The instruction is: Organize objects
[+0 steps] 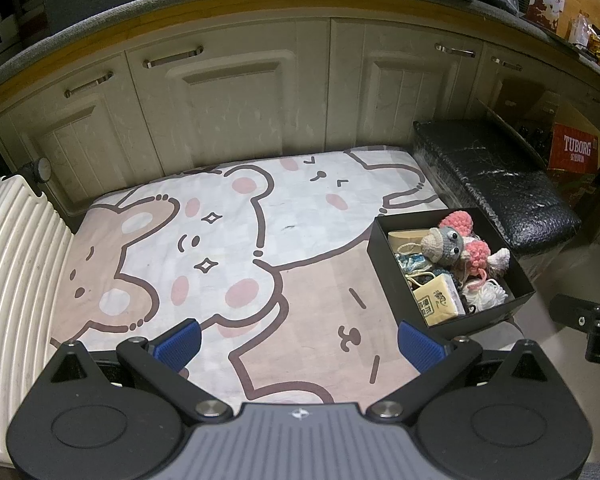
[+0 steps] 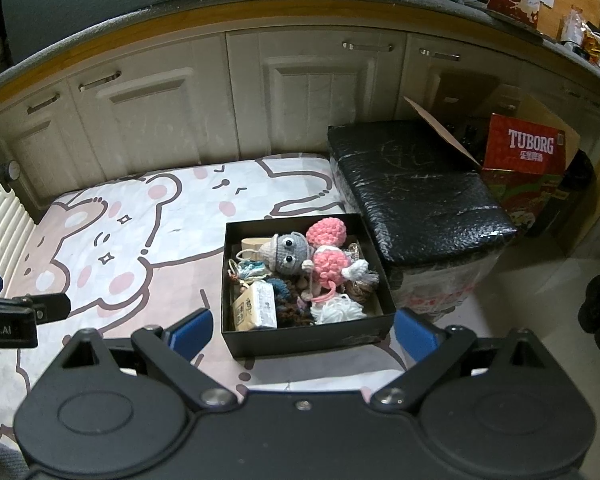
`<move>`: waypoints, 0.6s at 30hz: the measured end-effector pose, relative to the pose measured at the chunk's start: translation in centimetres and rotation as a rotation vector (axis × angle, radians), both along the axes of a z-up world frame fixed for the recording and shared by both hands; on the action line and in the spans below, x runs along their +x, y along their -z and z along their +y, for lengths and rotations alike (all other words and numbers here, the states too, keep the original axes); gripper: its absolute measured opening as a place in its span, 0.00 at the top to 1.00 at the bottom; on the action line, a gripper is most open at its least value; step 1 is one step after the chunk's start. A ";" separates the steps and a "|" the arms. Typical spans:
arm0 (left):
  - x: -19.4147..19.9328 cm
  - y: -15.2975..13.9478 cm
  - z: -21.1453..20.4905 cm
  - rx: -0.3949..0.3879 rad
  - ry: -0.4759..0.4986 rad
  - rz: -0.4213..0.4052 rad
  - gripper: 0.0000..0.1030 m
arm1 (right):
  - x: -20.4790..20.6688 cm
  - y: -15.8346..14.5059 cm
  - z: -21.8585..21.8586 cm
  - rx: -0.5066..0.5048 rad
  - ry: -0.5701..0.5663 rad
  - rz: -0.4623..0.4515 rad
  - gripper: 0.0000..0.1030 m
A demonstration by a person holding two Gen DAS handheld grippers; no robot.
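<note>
Black box [image 2: 306, 334] crammed with yarn toys [image 2: 288, 256]. Right gripper [image 2: 304, 330], left gripper [image 1: 298, 342]: both wide apart, empty. Risk: tangled strings drag neighbouring items out.

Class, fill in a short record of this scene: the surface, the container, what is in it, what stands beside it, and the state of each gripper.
surface: cartoon-print mat
container: black box on the mat's right side, open top
contents: grey crochet doll, pink crochet balls, white yarn, beige pouch
beside box: black wrapped block
left gripper: jaws open, empty
right gripper: jaws open, empty
</note>
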State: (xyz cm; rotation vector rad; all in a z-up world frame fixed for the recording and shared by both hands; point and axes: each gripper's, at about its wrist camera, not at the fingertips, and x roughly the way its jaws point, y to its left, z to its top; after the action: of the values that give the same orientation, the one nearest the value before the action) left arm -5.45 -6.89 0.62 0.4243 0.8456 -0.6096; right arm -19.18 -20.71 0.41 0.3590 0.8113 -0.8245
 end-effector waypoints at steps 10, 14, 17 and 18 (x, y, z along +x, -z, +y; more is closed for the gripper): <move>-0.1 0.0 -0.2 0.000 0.002 0.003 0.00 | 0.3 0.0 0.0 0.002 -0.007 0.003 0.05; 0.0 0.0 -0.1 0.000 0.004 0.004 0.00 | 0.2 0.0 -0.1 0.003 -0.008 0.002 0.05; 0.0 0.0 -0.1 0.000 0.004 0.004 0.00 | 0.2 -0.1 -0.2 0.004 -0.009 0.002 0.05; 0.0 0.0 -0.2 0.000 0.005 0.004 0.00 | 0.2 -0.1 -0.2 0.005 -0.009 0.001 0.05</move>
State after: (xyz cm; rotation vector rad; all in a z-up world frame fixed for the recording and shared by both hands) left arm -5.48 -7.05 0.64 0.4253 0.8491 -0.6150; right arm -18.96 -20.88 0.49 0.3586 0.8157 -0.8145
